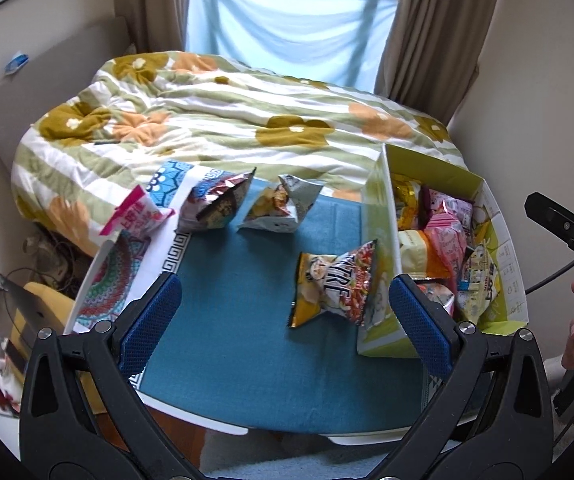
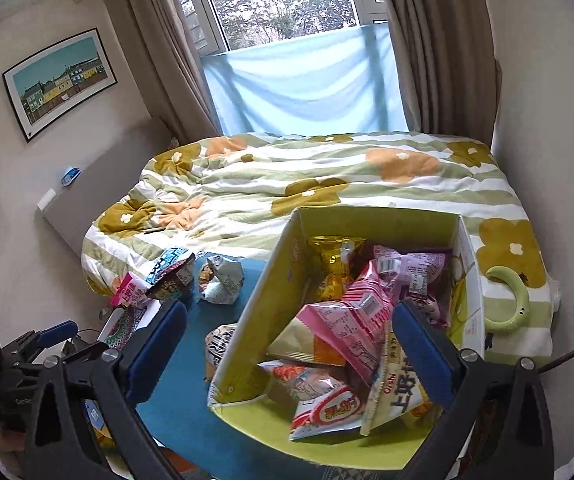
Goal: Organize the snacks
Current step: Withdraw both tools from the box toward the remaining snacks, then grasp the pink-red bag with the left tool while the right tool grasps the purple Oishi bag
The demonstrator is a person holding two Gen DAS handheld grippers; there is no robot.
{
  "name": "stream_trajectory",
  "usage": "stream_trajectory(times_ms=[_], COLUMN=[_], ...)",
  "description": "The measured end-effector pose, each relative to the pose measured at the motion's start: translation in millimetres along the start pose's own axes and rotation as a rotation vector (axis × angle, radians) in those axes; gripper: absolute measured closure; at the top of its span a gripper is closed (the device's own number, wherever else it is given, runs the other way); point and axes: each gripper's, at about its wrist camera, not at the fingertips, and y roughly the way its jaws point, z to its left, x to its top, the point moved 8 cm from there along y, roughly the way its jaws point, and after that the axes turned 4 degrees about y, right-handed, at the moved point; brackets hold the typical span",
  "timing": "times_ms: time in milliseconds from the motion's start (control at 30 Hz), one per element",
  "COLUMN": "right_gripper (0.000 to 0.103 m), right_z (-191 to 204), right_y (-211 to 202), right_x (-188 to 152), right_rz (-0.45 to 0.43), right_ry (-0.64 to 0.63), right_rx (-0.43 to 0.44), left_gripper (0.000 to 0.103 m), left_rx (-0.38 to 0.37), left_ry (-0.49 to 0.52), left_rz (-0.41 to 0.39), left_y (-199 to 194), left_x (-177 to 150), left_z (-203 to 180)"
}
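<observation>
The left hand-held gripper (image 1: 285, 312) hangs over the near part of the desk (image 1: 243, 340), its blue-padded fingers (image 1: 149, 326) spread wide with nothing between them. Just beyond its right finger a yellow and red snack bag (image 1: 333, 284) stands on the teal cloth, touching the left wall of the green cardboard box (image 1: 385, 208). Farther off, a grey chip bag (image 1: 281, 204) and a dark foil bag (image 1: 217, 202) sit side by side near the far edge of the desk, with a pink packet (image 1: 135, 216) to their left on the patterned border.

The right hand-held gripper (image 2: 289, 338) hovers above the open box (image 2: 271, 280), fingers (image 2: 425, 354) likewise wide apart and empty. Inside the box lies a loose heap of packets: a pink striped bag (image 2: 351, 316) on top, a gold bag (image 2: 333, 260) at the far end, a red-and-white packet (image 2: 327, 406) and a white Oishi bag (image 2: 395, 388) nearest.

Beyond the desk spreads a bed with a flowered quilt (image 2: 327, 176); a green curved object (image 2: 513, 304) rests on it just right of the box.
</observation>
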Motion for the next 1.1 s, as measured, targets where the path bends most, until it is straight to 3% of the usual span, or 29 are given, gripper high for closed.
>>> stream_trajectory(times_ms=[233, 600, 800, 1100], right_gripper=[0.001, 0.001, 0.001, 0.001], right_z=[70.4, 158.3, 183.3, 199.3], right_y=[32.3, 115.9, 161.5, 215.5], right_x=[-2.3, -12.2, -17.0, -27.9], right_rz=[0.017, 0.074, 0.089, 0.114], right_ry=[-0.045, 0.036, 0.100, 0.152], right_rx=[0.039, -0.034, -0.104, -0.196], left_gripper=[0.000, 0.000, 0.000, 0.001], left_rx=[0.003, -0.071, -0.128, -0.157], left_ry=[-0.011, 0.076, 0.176, 0.437], left_rz=[-0.047, 0.050, 0.115, 0.142], left_y=[3.0, 62.0, 111.0, 176.1], left_x=[15.6, 41.3, 47.4, 31.6], left_z=[79.5, 195.3, 223.9, 218.5])
